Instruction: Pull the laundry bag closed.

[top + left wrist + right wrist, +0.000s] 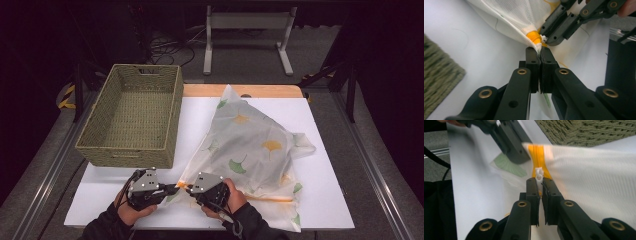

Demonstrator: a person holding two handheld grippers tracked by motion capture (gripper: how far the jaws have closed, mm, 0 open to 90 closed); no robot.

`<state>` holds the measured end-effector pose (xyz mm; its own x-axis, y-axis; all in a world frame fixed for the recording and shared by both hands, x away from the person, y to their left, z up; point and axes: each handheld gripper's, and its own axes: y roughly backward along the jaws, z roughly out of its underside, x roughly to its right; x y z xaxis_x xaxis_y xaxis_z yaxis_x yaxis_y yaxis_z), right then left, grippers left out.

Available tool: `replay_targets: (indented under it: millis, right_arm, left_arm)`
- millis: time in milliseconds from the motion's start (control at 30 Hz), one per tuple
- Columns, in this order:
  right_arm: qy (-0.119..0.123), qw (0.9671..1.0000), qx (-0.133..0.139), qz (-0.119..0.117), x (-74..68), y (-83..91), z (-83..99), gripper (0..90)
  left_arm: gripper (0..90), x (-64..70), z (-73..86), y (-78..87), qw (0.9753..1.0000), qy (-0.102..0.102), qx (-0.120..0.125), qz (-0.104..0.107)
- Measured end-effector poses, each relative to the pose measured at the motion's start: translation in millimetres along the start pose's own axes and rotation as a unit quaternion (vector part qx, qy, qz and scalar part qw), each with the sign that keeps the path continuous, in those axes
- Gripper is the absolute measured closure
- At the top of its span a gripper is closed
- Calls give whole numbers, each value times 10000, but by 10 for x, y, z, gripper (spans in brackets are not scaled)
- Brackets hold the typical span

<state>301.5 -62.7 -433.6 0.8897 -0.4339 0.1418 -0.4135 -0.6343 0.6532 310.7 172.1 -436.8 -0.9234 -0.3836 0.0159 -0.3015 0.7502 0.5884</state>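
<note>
Two grippers meet at the near corner of a sheer white mesh bag printed with green and yellow ginkgo leaves (250,145), spread on the white table (330,200). The left gripper (539,53) has its jaws pressed together on the mesh beside the orange zipper end (534,37); the right gripper (539,181) is clamped on the white zipper pull (538,173). Light, limp and snag-prone, the bag looks best handled by that reinforced corner. An olive woven basket (132,115) sits close on the left, crowding it.
</note>
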Motion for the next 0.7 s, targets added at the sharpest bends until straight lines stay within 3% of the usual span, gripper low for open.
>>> replay_targets:
  millis: [233, 433, 700]
  right_arm:
    - [4, 9997, -179, 159, 62, 17, 35, 846]
    - [-11, 9992, -363, 159, 94, 46, 103, 846]
    - [12, 9973, -674, 279, 148, 244, 269, 846]
  left_arm:
    - [873, -56, 43, 87, 9998, 78, 66, -184]
    - [874, -93, 96, 114, 9993, 92, 28, -360]
    - [874, -106, 144, 126, 9990, 169, 39, -407]
